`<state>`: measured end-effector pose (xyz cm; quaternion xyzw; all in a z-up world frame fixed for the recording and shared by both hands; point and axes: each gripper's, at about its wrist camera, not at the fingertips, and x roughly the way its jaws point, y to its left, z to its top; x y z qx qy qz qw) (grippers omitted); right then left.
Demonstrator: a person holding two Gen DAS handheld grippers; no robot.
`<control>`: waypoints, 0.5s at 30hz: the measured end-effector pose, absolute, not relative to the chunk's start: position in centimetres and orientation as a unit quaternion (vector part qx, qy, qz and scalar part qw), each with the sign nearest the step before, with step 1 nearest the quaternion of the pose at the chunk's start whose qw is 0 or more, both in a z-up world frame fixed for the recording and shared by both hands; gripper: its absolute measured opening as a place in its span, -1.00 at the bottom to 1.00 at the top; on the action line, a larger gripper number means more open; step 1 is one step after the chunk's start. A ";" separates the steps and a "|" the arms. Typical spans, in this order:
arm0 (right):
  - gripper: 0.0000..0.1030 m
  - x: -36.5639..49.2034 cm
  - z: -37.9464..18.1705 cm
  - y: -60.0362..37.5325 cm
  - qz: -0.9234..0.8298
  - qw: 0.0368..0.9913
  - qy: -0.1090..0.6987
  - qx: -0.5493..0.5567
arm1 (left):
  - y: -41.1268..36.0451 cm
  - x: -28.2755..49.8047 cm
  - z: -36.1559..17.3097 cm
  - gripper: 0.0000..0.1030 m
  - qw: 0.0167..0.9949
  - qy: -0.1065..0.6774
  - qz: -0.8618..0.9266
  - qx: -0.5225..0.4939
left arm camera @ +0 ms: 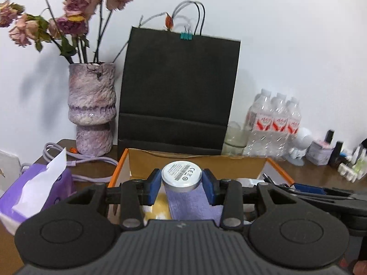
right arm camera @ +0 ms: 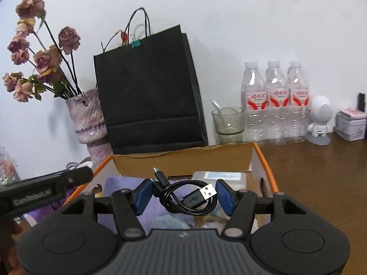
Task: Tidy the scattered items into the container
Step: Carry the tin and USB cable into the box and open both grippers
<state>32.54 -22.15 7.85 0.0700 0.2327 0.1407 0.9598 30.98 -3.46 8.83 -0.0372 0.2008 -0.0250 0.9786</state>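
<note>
Box: we take the orange-rimmed cardboard box [right arm camera: 254, 153] as our landmark; it sits on the brown table [right arm camera: 321, 171], open at the top.
Left gripper [left arm camera: 182, 180]: we hold it over the box, its blue pads pinching a round silver puck [left arm camera: 181, 176] by its sides.
Right gripper [right arm camera: 183, 193]: also over the box, its fingers pressing a coiled black USB cable [right arm camera: 190, 199] from both sides.
Inside the box: a purple cloth [right arm camera: 119, 184] and a flat pale packet [right arm camera: 220, 176].
Behind the box: a black paper bag [left arm camera: 179, 91], a vase [left arm camera: 91, 110] of dried roses and water bottles [right arm camera: 274, 100].
Left of the box: a purple tissue pack [left arm camera: 36, 188].
</note>
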 end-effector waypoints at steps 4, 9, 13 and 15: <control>0.16 34.2 6.4 -21.6 0.137 0.956 0.255 0.049 | -3.5 32.6 7.2 -0.22 0.972 0.231 -0.025 -0.027; 0.25 34.9 5.8 -21.5 0.135 0.954 0.267 0.038 | -3.3 33.0 6.5 0.45 0.971 0.239 -0.016 -0.030; 1.00 34.5 6.3 -21.9 0.120 0.957 0.261 0.043 | -2.1 32.6 6.9 1.00 0.971 0.231 0.030 -0.054; 1.00 34.3 6.8 -22.6 0.123 0.958 0.256 0.050 | -1.6 32.4 7.2 1.00 0.971 0.227 0.030 -0.062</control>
